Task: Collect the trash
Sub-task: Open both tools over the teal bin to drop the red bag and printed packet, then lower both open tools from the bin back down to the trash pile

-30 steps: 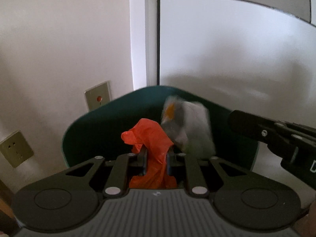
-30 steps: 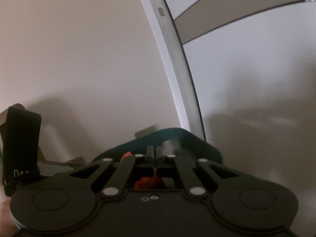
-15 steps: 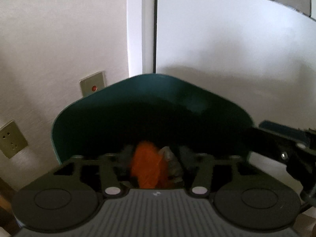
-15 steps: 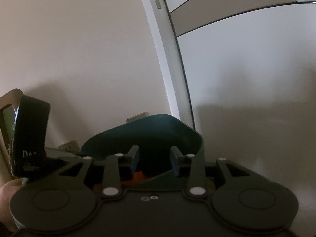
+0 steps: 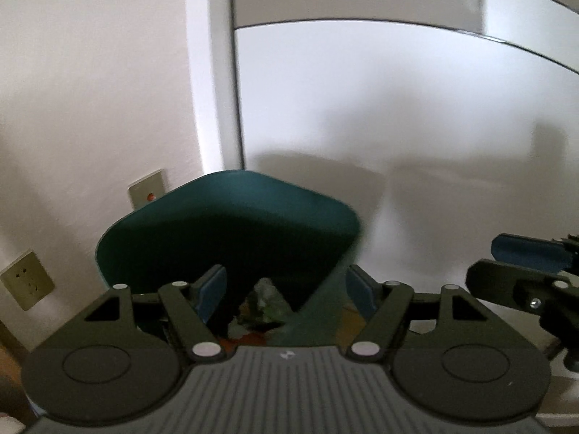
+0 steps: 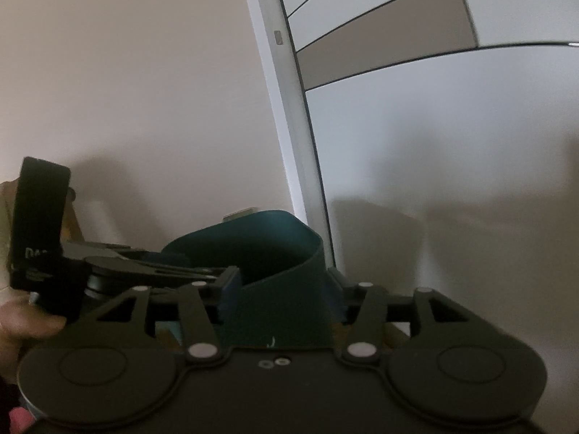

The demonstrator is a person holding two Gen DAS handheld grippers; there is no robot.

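**Now both grippers spread over the green bin**

Inside the dark green bin, crumpled trash is seen low down: a greyish-green wad with a scrap of orange-red beneath it. It lies between and below the jaws of the left gripper, untouched by either blue pad. Those jaws are spread wide, and nothing is pinched between them. The near wall of the bin is cut across by the right-hand finger, so that one finger stands over the opening and the other just outside the rim.

The right gripper is shown with its jaws opening. A corner of the bin's wall stands between the fingers, but no pad is seen to press on it, and no trash is carried. In the left wrist view this gripper appears to the right of the left jaws, clear of the bin.

Beyond the jaws, a pale wall with two socket plates is seen at left, a white door frame in the middle, and a panelled door at right. A hand is glimpsed at the left edge of the right wrist view.
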